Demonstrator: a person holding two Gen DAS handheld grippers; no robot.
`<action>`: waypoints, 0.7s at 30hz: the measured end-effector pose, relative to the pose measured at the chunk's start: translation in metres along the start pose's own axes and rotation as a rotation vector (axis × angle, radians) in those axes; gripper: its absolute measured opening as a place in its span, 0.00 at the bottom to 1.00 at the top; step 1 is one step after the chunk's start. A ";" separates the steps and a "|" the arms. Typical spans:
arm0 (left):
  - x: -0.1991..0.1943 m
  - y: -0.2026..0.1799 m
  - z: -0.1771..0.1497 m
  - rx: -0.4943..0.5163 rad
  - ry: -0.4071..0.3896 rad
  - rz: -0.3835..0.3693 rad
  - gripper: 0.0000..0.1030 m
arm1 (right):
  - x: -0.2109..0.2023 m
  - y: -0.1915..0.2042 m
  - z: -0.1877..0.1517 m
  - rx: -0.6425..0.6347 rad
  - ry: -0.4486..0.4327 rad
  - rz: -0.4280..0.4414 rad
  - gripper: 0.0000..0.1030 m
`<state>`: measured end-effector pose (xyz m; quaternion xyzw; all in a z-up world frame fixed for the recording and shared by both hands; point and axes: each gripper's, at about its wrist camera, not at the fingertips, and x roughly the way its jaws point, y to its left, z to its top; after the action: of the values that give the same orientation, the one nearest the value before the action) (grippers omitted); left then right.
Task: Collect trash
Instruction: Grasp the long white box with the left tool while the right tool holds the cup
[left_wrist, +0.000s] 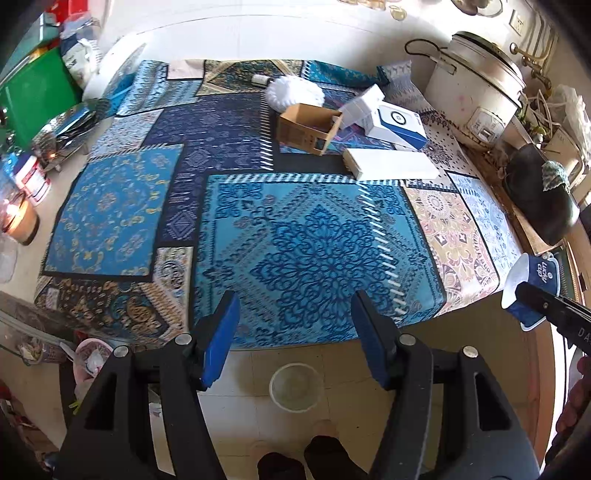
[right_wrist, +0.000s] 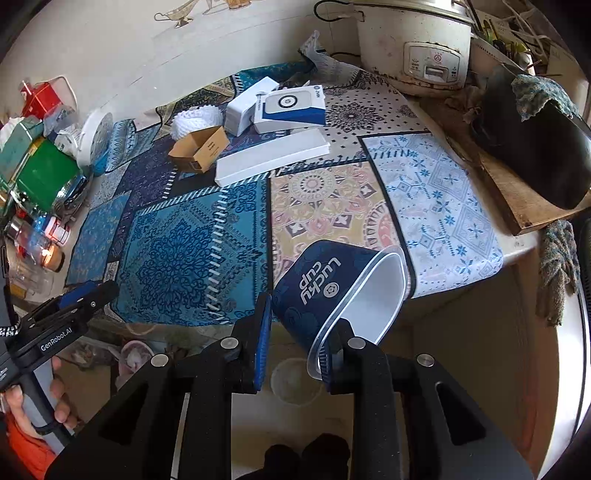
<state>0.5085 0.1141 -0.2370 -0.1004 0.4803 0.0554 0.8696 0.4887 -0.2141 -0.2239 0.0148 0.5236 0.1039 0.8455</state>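
Observation:
My right gripper (right_wrist: 301, 315) is shut on a squashed dark blue paper cup (right_wrist: 332, 280) marked "Lucky cup", held over the table's near edge; the cup (left_wrist: 532, 280) also shows at the right of the left wrist view. My left gripper (left_wrist: 295, 299) stands open with nothing between its blue pads, just off the table's front edge. Below it a clear plastic cup (left_wrist: 295, 386) stands on the tiled floor. Further back on the patterned cloth (left_wrist: 314, 236) lie an open brown carton (left_wrist: 308, 127), a flat white box (left_wrist: 391, 164), a blue-and-white box (left_wrist: 397, 123) and a white foam net (left_wrist: 293, 92).
A white rice cooker (left_wrist: 476, 85) stands at the back right. In front of it a black pan (left_wrist: 535, 192) rests on a wooden board. A green box (left_wrist: 37, 96), foil bags and jars crowd the left edge. The person's dark shoes (left_wrist: 306, 461) show below.

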 end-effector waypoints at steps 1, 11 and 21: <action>-0.004 0.005 -0.003 -0.010 -0.006 0.005 0.59 | 0.002 0.006 -0.003 -0.013 0.001 0.007 0.20; -0.008 0.021 0.012 -0.018 -0.004 0.007 0.78 | 0.011 0.028 -0.009 -0.018 0.007 0.048 0.20; 0.068 -0.073 0.115 0.119 -0.025 -0.129 0.82 | 0.007 -0.037 0.018 0.025 -0.016 0.007 0.20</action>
<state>0.6533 0.0696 -0.2261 -0.0787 0.4643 -0.0282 0.8817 0.5140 -0.2473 -0.2266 0.0281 0.5181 0.1004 0.8490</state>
